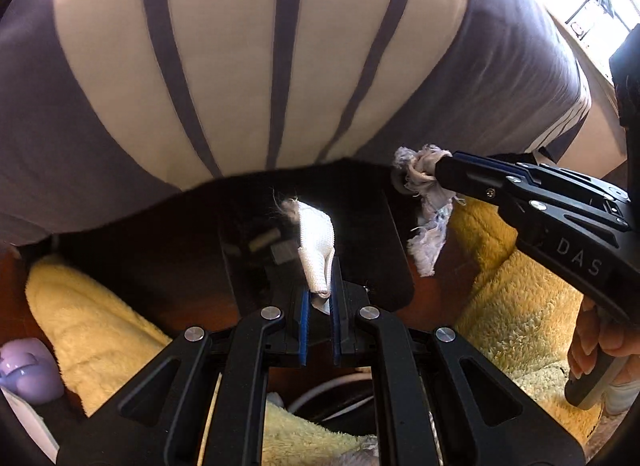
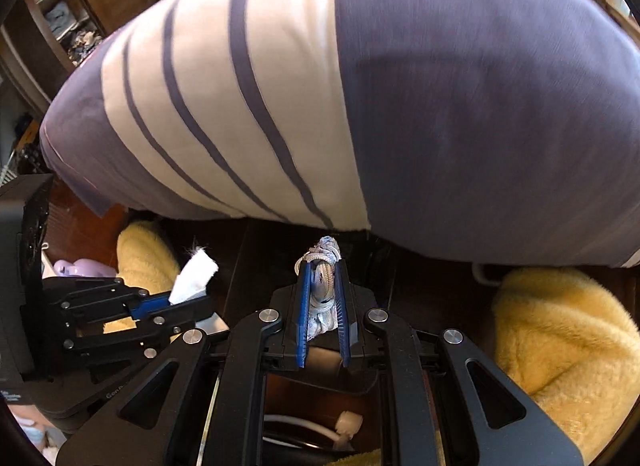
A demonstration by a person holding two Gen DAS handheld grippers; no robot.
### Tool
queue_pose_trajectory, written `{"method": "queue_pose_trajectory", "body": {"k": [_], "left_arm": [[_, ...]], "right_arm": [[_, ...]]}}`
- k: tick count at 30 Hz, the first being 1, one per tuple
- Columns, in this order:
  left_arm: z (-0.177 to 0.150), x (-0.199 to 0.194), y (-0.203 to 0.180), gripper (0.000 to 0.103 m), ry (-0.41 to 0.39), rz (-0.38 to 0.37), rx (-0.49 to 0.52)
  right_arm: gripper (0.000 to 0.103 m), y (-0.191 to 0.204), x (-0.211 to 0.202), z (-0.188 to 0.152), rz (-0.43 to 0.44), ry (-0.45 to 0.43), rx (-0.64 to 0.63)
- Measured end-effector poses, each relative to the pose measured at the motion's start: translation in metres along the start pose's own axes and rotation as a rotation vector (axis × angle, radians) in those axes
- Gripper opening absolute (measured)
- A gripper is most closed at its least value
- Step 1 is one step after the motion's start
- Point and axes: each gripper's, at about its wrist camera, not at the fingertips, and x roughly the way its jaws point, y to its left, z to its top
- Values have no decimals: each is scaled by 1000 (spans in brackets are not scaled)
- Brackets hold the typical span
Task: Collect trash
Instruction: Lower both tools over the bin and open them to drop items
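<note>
Clearly we carry one scrap per tool: our left gripper (image 1: 320, 290) is clenched on a white woven scrap (image 1: 316, 250) and our right gripper (image 2: 323, 286) pinches a frayed grey wad (image 2: 323, 286) — both held just below the striped duvet (image 1: 248, 65), likely for binning.

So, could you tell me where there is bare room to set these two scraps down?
The clearest free patch is the dark board ahead of the left gripper, under the striped bedding, between the two yellow fleece pieces. Nearer the camera it is crowded: fleece, a white cable and a lilac object.
</note>
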Motion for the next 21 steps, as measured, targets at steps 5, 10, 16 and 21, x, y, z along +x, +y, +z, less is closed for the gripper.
{"method": "queue_pose_trajectory", "body": {"k": [5,10,16,21], "left_arm": [[-1,19,2,7,49,-29,-1],[-6,29,7,8,76,-24,2],[-4,20,3,22,60,-8,2],[-3,3,5,54,21,39,-1]], "right_arm": [[15,-6,19,-3,22,47,40],[15,-6,25,-5,15,62,49],[16,-1,30,0,25,70,51],[52,-8,14,5,9,31,74]]}}
